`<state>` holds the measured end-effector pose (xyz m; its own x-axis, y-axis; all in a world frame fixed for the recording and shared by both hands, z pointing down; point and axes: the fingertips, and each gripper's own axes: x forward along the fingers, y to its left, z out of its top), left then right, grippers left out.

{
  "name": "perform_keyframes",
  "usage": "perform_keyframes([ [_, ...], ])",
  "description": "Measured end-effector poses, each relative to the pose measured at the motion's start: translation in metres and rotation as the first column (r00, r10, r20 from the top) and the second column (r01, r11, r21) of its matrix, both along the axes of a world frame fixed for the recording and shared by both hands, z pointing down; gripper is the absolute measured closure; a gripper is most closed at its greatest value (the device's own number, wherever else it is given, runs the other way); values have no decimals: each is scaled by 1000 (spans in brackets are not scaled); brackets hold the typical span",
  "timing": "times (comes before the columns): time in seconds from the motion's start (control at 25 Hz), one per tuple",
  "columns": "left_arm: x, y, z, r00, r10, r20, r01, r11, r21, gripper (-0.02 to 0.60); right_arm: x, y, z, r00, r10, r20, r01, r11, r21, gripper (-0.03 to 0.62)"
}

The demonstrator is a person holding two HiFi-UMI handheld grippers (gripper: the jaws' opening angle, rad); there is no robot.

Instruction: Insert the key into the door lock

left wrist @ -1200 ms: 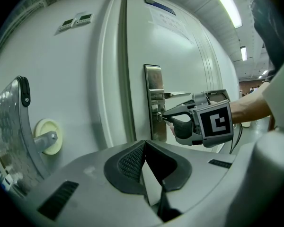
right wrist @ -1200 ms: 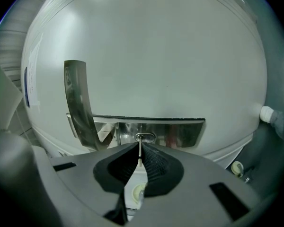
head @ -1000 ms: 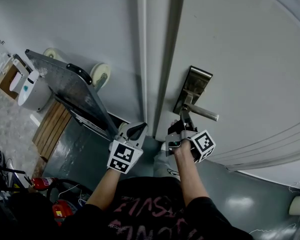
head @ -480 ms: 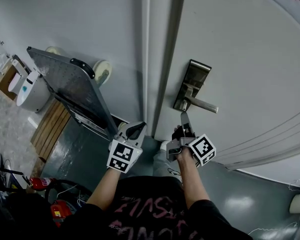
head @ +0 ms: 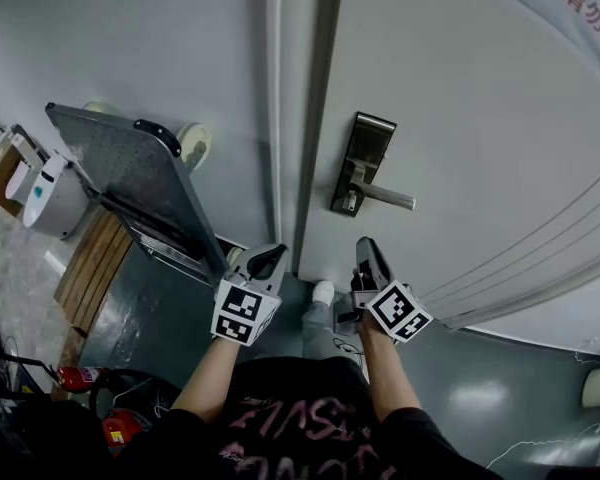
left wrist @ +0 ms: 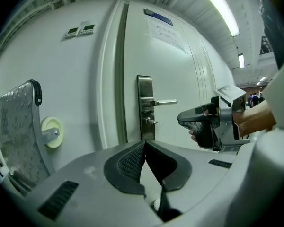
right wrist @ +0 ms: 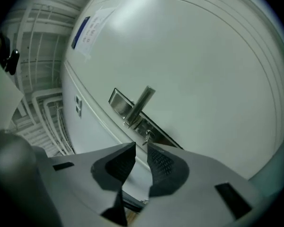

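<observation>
The steel lock plate (head: 357, 164) with its lever handle (head: 385, 197) sits on the white door (head: 460, 118). A small key (head: 348, 204) sticks out of the lock below the lever; it also shows as the key (left wrist: 151, 122) and the key (right wrist: 147, 136) in the gripper views. My right gripper (head: 366, 255) hangs below the lock, apart from it, its jaws a little open around nothing (right wrist: 141, 148). The left gripper (head: 267, 262) is held low by the door frame, jaws shut and empty (left wrist: 144, 144). It sees the right gripper (left wrist: 201, 122) beside the lock plate (left wrist: 145, 107).
A metal platform cart (head: 130, 183) leans against the wall at left, wheels (head: 195, 145) outward. Beyond it stand a white appliance (head: 48, 194) and a wooden pallet (head: 97, 258). A red extinguisher (head: 80, 377) lies on the floor. A printed notice (head: 570, 13) hangs on the door.
My right gripper has drawn back and down from the lock, where it was a second ago. The key stays in the lock. The left gripper has barely moved.
</observation>
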<state>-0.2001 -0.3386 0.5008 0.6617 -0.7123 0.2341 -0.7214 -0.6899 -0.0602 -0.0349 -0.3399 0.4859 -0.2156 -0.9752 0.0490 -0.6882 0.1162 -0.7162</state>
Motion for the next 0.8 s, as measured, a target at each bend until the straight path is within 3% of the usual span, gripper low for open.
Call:
perform_keyframes([
  [0.32, 16, 13, -22, 999, 29, -24, -29, 1000, 3, 568, 3, 28, -18, 963, -2, -270, 1, 1000, -4, 511],
  [0.6, 23, 15, -39, 999, 19, -50, -18, 1000, 15, 569, 13, 44, -41, 924, 29, -381, -15, 999, 40, 523],
  [0.8, 27, 12, -42, 999, 3, -47, -2, 1000, 15, 568, 25, 47, -40, 901, 10, -434, 0, 1000, 23, 526],
])
